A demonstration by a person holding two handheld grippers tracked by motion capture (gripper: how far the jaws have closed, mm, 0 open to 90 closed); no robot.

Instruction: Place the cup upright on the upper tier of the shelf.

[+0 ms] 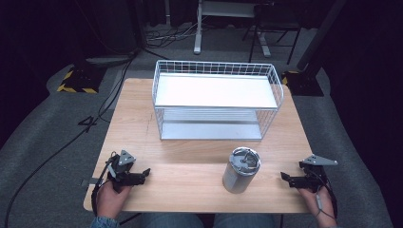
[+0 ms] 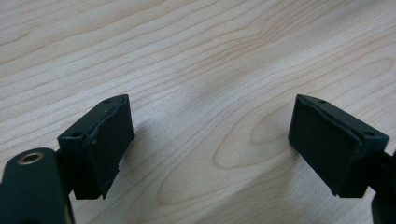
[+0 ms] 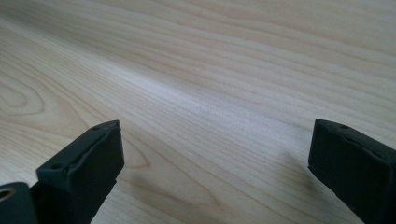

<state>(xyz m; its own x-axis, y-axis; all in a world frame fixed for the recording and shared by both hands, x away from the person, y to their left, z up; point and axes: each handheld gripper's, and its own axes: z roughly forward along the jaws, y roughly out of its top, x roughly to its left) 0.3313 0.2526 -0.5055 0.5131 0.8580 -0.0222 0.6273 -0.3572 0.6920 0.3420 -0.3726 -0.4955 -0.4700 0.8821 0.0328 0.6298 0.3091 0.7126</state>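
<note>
Both grippers rest released near the worktop's (image 1: 142, 123) front corners: left gripper (image 1: 145, 173) and right gripper (image 1: 283, 176) gape wide, gripping nothing, flanking the steel tumbler (image 1: 241, 170).

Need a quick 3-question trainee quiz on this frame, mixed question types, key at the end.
1. True or false: the left claw grips the round silver metal tumbler.
2. Which claw is nearer the tumbler? A) left B) right claw
3. Fill in: behind the tumbler, the white wire basket rack stands on the light wooden ____.

Key: 1 false, both claws are open and empty, apart from the tumbler. 2 B. 3 table.
</note>
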